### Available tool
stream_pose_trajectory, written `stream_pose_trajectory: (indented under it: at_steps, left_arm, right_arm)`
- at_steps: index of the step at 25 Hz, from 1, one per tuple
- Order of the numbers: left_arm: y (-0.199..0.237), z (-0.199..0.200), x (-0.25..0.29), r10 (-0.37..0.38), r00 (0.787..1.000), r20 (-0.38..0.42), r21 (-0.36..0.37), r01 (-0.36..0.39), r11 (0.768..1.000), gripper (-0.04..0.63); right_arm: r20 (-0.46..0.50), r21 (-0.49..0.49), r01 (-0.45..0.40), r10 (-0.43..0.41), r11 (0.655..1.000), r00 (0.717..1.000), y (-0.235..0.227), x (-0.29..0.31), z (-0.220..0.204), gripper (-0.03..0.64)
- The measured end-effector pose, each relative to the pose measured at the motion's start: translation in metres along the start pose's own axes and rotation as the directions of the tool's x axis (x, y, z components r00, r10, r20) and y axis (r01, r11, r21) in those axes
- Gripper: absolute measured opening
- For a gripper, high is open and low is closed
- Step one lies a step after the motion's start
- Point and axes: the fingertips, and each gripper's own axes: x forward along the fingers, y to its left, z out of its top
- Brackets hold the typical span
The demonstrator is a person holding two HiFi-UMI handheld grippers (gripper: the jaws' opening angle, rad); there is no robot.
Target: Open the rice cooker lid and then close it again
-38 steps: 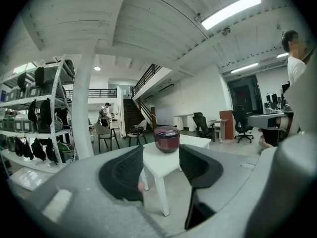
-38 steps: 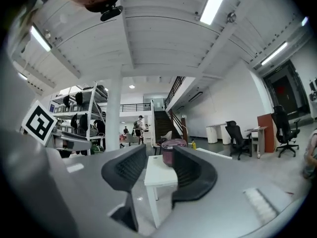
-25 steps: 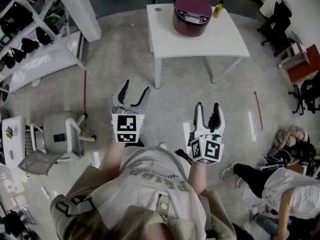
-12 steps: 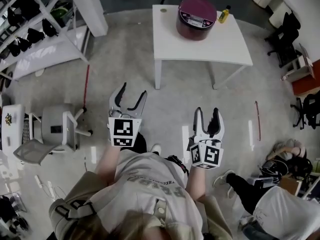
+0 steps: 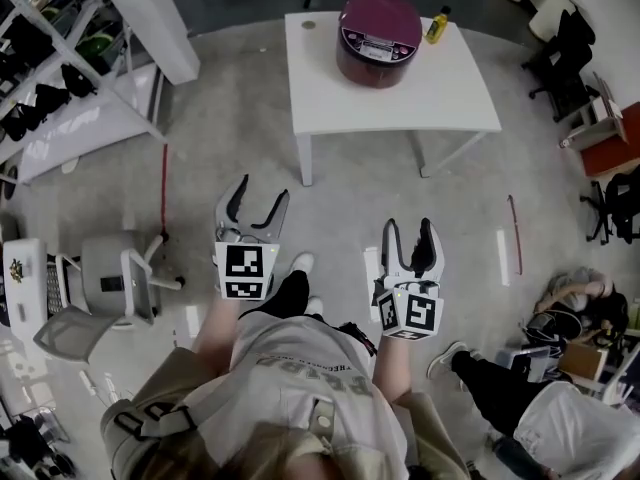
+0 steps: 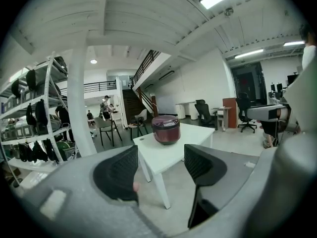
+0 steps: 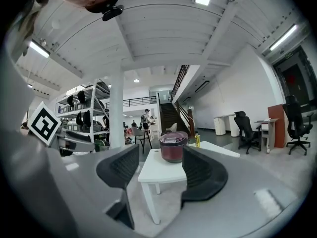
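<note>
- The rice cooker (image 5: 378, 38) stands on the far part of the white table (image 5: 400, 98), towards the middle of its far edge
- The cooker body is dark red and round; its lid (image 5: 381, 20) lies flat on the body, in the closed position
- A yellow bottle (image 5: 437, 25) stands upright just right of the cooker, near the table's far right corner
- The left gripper (image 5: 258, 193) is held in the air over the floor, on the near side of the table and well apart from it
- Left gripper fingers: released, the jaws standing wide apart; the left gripper view shows only floor and table between the pads
- The right gripper (image 5: 408, 228) is held beside the left one, to its right and slightly nearer the person, also over the floor and well apart from the table
- Right gripper fingers: released, the jaws apart but narrower than the left pair; nothing sits between the pads
- Both grippers point towards the table; each gripper view frames the cooker between its two jaws at a distance
- Neither gripper touches the cooker, the table or the bottle
- A shelving rack (image 5: 60, 78) stands at the far left, with a white pillar (image 5: 160, 18) beside it
- A grey chair (image 5: 110, 278) stands on the floor left of the left gripper
- A second person (image 5: 570, 388) sits on the floor at the near right
</note>
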Motion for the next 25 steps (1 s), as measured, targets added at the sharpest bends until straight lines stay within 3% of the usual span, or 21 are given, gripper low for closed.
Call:
stream_pose_trajectory:
  at_steps: [17,25]
  left_arm:
    - [0.041,0.061,0.119,-0.119,0.989,0.083,0.04,0.117,0.992,0.302]
    - [0.052,0.056,0.14,-0.145,0.988,0.059,0.037,0.143,0.989,0.302]
  right_arm:
    - [0.032,-0.01,0.113,-0.113,0.994,0.993,-0.018,0.105,0.03,0.255]
    - [-0.012,-0.01,0.156,-0.156,0.988,0.988,-0.026,0.124,0.018,0.255]
